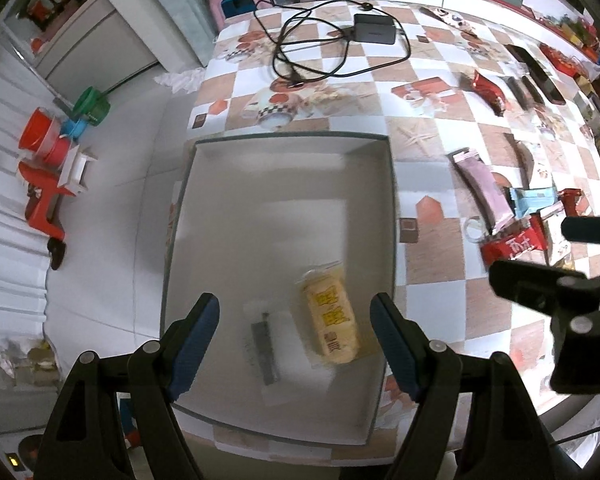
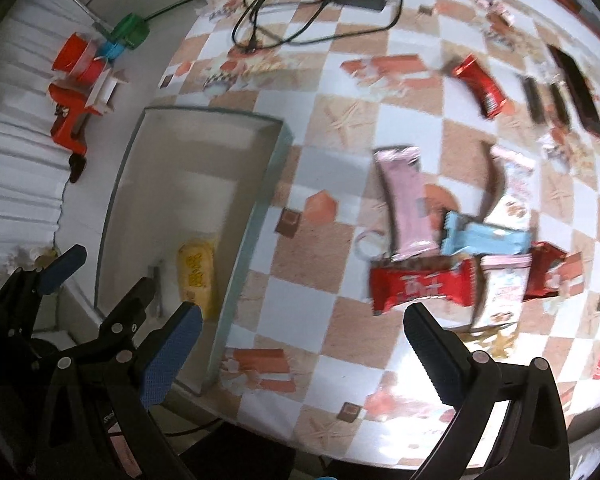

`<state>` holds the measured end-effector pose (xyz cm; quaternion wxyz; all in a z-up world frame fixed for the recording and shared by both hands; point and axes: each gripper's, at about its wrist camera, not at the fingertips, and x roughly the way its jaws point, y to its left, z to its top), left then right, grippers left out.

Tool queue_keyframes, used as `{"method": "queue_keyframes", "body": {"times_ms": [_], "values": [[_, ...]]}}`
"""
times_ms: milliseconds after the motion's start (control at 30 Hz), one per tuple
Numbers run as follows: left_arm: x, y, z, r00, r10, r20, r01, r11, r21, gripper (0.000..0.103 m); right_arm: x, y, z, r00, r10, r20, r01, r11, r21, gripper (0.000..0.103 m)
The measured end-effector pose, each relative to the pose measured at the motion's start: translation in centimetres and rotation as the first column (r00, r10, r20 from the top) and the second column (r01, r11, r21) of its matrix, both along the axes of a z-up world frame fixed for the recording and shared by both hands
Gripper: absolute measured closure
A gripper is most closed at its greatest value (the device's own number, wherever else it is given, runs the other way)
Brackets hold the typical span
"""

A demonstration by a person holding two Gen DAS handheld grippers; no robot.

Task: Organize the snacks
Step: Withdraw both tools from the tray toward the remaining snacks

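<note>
A: Starting at our left, the white box [image 1: 288, 152] sits by the table's edge, and the yellow snack [image 1: 332, 316] already lies in it beside a small grey packet [image 1: 265, 354]. Our left gripper [image 1: 296, 344] hangs above them with its fingers spread wide and nothing between them.

B: Moving right, our right gripper [image 2: 302, 354] is also wide open and empty, over bare tablecloth [image 2: 332, 128] between the box and the heap. The red wrapper [image 2: 422, 286] lies just ahead of it, with the pink bar [image 2: 406, 200] and blue packet [image 2: 486, 238] overlapping behind.

A: That overlap worries us. If we close on the red one, we may catch a neighbour's corner and drag two along.

B: And both views look smeared, so we could misjudge the reach and pinch only the crimped end, letting the wrapper slip out over the box wall.
</note>
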<state>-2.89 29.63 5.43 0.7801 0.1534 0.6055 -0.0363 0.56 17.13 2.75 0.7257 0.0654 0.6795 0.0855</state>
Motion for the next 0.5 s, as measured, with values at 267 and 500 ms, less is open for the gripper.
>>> {"method": "queue_keyframes", "body": {"times_ms": [267,500], "values": [[0.1,-2.7,0.2,0.999,-0.047,0.001,0.047,0.999,0.002,0.022,-0.2,-2.6,1.6,0.997,-0.029,0.065,0.032,0.999,-0.042,0.002],[0.0,-4.7,0.2,0.997,-0.08,0.002,0.08,0.997,0.006,0.022,-0.7,-4.5,2.0,0.996,-0.053,0.074,0.057,0.997,-0.049,0.002]]}}
